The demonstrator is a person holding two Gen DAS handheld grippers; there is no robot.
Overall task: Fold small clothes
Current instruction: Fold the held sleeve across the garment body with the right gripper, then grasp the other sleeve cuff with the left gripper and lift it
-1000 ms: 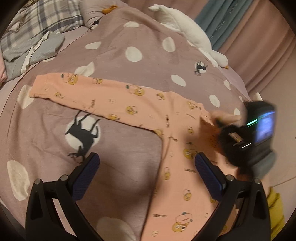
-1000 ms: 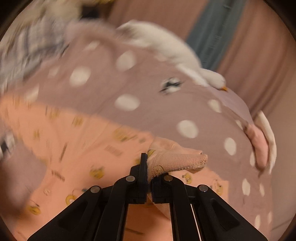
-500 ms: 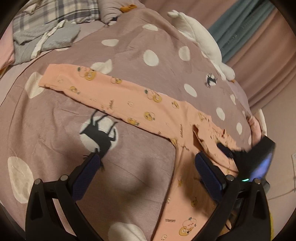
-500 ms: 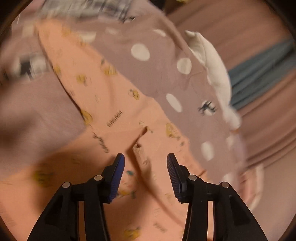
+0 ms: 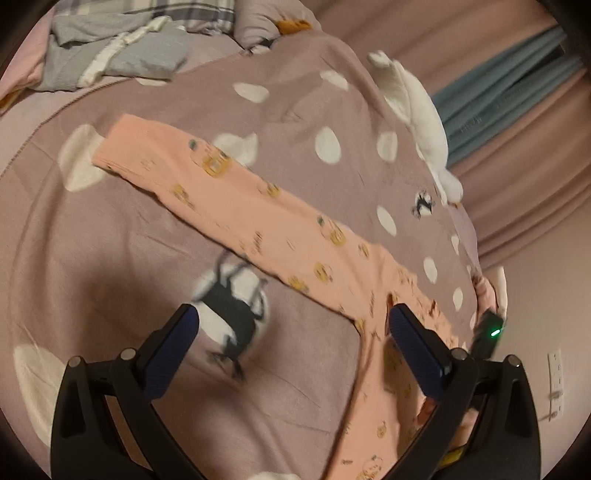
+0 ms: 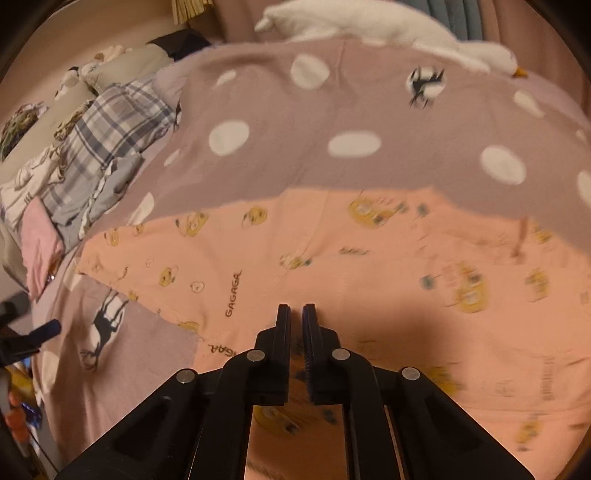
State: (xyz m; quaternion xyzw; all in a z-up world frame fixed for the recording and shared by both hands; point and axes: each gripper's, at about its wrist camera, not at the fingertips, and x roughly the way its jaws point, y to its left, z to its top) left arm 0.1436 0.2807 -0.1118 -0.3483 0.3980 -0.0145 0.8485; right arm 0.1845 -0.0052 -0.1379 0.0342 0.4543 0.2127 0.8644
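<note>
Bedspread (image 5: 110,266) lies open around the garment, hemmed by piled clothes (image 5: 114,55) and a plush goose (image 5: 417,110)

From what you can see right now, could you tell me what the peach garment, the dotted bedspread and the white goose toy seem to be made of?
The peach garment looks like thin, matte knit cotton: it lies limp, with printed cartoons and lettering. The dotted bedspread seems a soft woven or brushed fabric, dull mauve, showing shallow creases. The white goose toy appears to be plush, judging by its fuzzy, padded outline; blur leaves that open.
</note>
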